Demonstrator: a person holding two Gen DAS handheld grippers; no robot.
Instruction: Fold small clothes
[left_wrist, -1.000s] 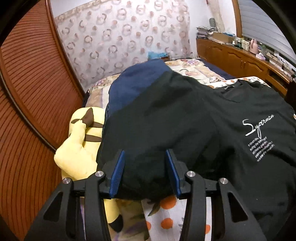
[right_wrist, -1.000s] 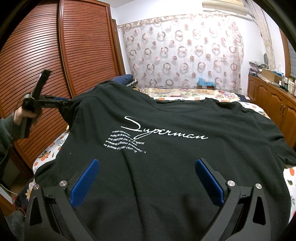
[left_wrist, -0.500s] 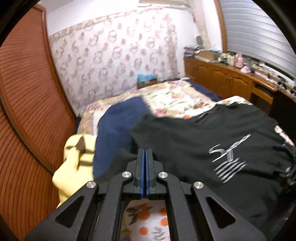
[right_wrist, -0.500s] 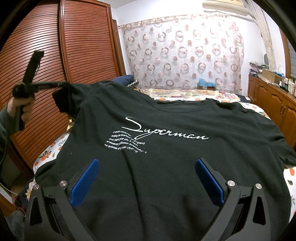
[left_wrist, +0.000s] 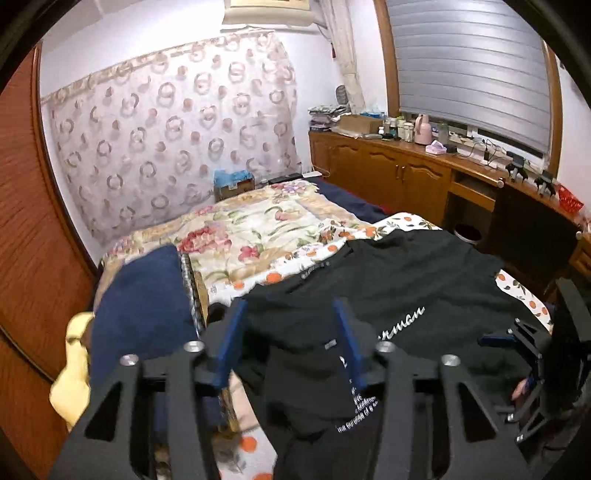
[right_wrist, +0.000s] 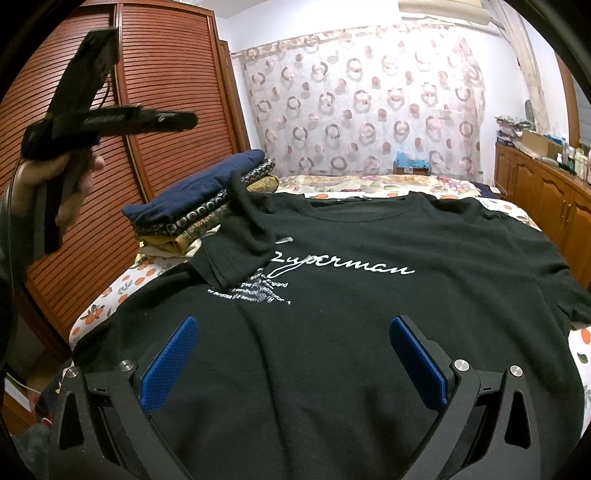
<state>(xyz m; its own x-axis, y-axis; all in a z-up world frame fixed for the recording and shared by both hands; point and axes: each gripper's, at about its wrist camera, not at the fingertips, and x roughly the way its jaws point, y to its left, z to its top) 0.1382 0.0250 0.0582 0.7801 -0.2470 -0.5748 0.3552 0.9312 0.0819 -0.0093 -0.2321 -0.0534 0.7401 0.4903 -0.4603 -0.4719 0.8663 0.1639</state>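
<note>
Both tools clear: T-shirt (right_wrist: 369, 295) lies below left tool (left_wrist: 291, 343).

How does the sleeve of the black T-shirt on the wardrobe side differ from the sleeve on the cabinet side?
The wardrobe-side sleeve is folded inward onto the chest, while the cabinet-side sleeve lies spread outward. The wardrobe-side sleeve hides the start of the white print; the cabinet-side sleeve covers none of it. The wardrobe-side sleeve looks creased, the cabinet-side sleeve flat. Both are short and black.
</note>
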